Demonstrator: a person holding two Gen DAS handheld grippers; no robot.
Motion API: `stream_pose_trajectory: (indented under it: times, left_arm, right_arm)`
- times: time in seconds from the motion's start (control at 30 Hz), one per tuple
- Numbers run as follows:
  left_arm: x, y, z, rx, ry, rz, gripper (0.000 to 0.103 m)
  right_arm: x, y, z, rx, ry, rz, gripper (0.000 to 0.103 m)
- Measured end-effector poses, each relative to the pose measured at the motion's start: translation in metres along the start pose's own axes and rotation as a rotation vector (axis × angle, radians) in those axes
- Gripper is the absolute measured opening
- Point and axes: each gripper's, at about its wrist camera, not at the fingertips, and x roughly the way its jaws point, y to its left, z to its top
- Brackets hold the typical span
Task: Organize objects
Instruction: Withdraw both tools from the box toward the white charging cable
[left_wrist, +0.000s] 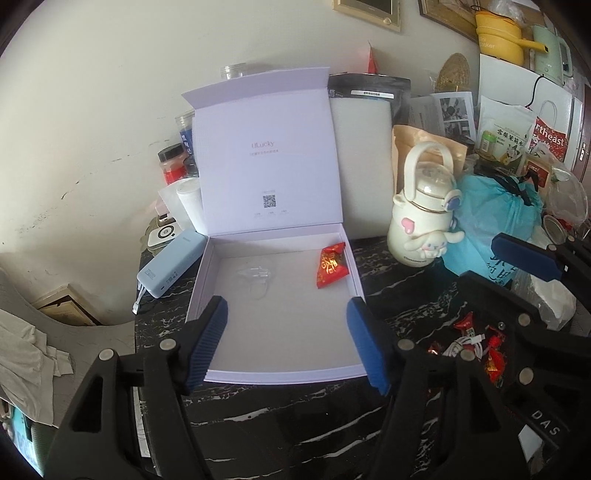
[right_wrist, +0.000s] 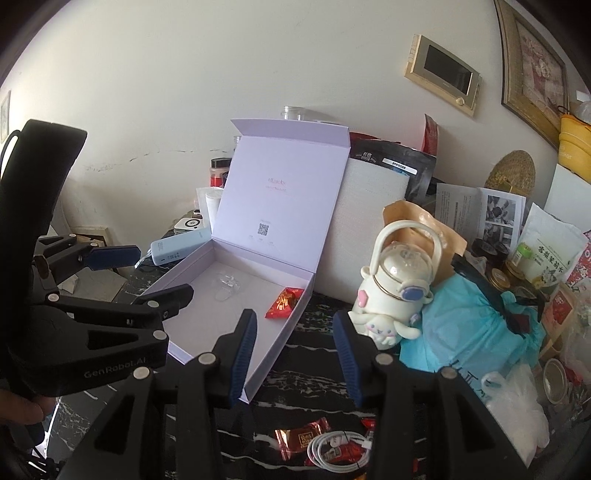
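A black marble-patterned table (left_wrist: 295, 417) is seen beneath both tools. Directly ahead of the left gripper (left_wrist: 288, 343), the open lavender box (left_wrist: 277, 354) is placed, lid raised upright at its far side; the gripper's blue-padded fingers (left_wrist: 208, 343) are spread apart over the near box edge, nothing held between them. To the right of the box, beyond the right gripper (right_wrist: 295, 354), a white character bottle (right_wrist: 397, 288) is stood against a teal bag (right_wrist: 476, 325). The right gripper's jaws are likewise parted and empty, over bare table just beside the box's right wall. A pale blue power bank (left_wrist: 171, 267) is laid left of the box. Inside the box, a red candy packet (left_wrist: 331, 266) is located far right, with a clear plastic item (left_wrist: 255, 277) near the centre. Below the right gripper, a coiled white cable (right_wrist: 338, 448) is laid among loose red candies (right_wrist: 301, 439).
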Motion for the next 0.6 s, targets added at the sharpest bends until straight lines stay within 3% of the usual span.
stream_pose_trajectory:
  times: [0.6]
  left_arm:
    - [-0.020, -0.063, -0.043, 0.044, 0.013, -0.094, 0.066]
  right_arm:
    - [-0.047, -0.023, -0.064, 0.050, 0.025, -0.054, 0.043]
